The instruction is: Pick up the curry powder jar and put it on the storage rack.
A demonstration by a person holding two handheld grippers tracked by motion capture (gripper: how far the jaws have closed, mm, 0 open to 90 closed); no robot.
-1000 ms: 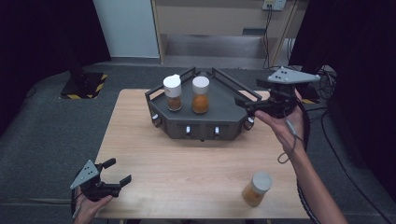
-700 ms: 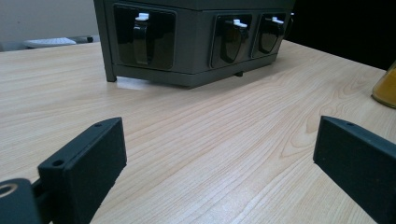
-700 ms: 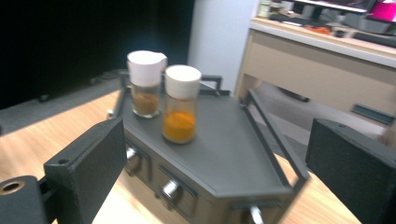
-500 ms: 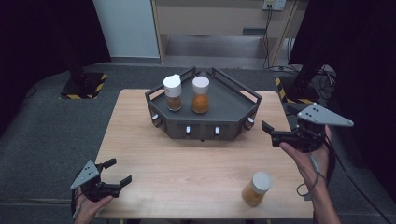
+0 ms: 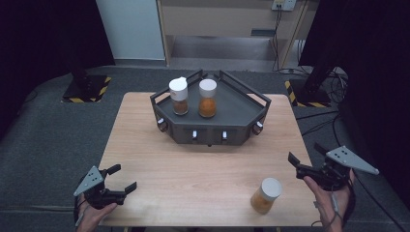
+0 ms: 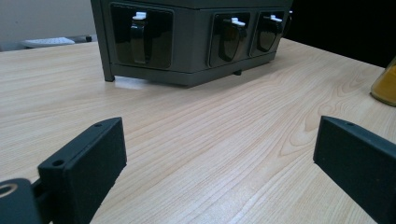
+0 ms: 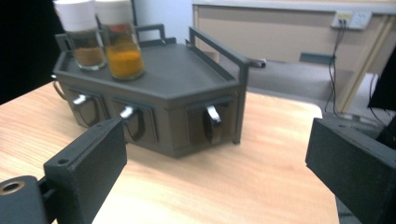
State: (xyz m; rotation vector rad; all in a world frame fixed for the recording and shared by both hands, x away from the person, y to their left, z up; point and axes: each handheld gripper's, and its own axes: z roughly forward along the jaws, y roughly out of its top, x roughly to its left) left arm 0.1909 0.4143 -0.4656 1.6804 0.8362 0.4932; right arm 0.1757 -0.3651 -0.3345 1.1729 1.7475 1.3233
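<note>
Since the earlier frames, my right gripper [image 5: 309, 163] has come away from the right end of the rack [image 5: 241, 108] and gone down toward me; it is now past the right edge of the bench [image 5: 193, 169], low, just off its near right corner. My left gripper [image 5: 121, 179] has stayed at the near left corner.

On the right gripper the fingers stand wide apart with nothing between them. In the right gripper view the two black fingers [image 7: 88, 163] frame the rack [image 7: 187, 84], so this gripper looks across the bench toward the rack's right front face. The left gripper's fingers [image 6: 88, 158] are also wide apart and empty, low above the wood, and they point at the front of the rack [image 6: 187, 42].

One jar [image 5: 266, 195] with orange powder and a white lid stands upright on the bench near its front right corner, near the right gripper but apart from it, on its left side in the high view. In the left gripper view a part of this jar [image 6: 385, 86] shows at the right edge.

Two more jars stand upright on top of the rack, close to each other: a darker brown one [image 5: 179, 95] on the left and an orange one [image 5: 208, 98] just beside it on the right. The rack sits at the far middle of the bench and has small levers on its front faces.
</note>
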